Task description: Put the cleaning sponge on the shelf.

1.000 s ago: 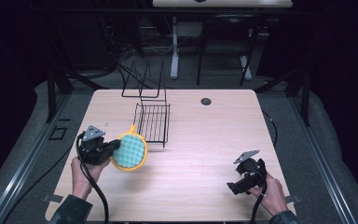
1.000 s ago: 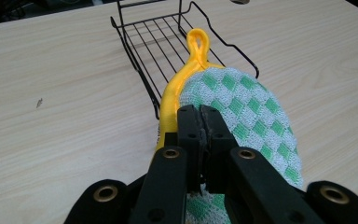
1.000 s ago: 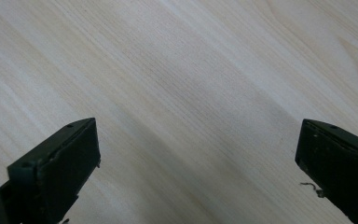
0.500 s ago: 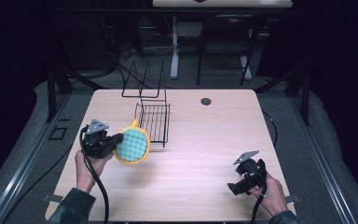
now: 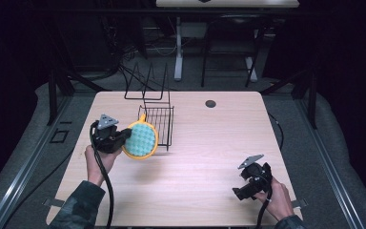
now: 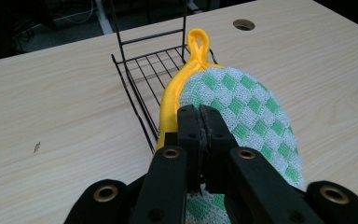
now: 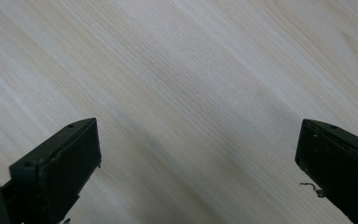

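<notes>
Here the left gripper [image 5: 122, 139] is clenched on the rim of a round pot holder [image 5: 141, 140] with a green-and-white check and yellow border, holding it above the table [image 5: 209, 143], just beside the black wire rack [image 5: 162, 121]. Well apart, the right gripper [image 5: 249, 183] hovers near the table's front right, its jaws spread wide over bare wood.

Light wooden table [image 5: 195, 181]; a black wire rack [image 5: 157, 125] stands on it
</notes>
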`<state>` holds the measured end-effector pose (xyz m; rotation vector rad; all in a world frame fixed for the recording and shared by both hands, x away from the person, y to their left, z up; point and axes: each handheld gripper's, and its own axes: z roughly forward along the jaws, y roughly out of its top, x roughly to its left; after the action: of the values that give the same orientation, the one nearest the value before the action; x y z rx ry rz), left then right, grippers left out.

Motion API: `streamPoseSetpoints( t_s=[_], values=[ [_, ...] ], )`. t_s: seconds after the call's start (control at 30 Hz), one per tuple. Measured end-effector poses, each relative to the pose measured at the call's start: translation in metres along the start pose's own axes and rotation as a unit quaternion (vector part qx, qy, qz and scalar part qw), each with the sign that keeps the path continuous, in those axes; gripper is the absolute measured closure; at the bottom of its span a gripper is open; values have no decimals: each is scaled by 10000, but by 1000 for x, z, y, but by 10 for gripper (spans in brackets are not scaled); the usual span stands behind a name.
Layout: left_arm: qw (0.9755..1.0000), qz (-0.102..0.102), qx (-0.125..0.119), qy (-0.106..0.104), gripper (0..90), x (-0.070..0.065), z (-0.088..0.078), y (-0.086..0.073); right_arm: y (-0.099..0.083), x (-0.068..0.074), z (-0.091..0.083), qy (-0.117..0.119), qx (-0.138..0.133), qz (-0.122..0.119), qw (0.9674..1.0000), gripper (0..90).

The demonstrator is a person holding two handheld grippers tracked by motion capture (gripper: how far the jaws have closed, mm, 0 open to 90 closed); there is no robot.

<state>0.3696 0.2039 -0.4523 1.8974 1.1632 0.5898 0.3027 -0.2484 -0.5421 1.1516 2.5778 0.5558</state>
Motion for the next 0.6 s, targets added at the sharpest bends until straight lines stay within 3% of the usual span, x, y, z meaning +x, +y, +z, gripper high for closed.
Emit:
streamPoseSetpoints(
  t_s=[0.33,0.6],
  values=[
    [9996,-241,-112,73,884,6,18,7,0,1,0,0,-7,6,10000,0],
    [9995,-235,-201,114,884,6,32,9,1,3,1,-10,28,-19,10000,0]
  ],
)
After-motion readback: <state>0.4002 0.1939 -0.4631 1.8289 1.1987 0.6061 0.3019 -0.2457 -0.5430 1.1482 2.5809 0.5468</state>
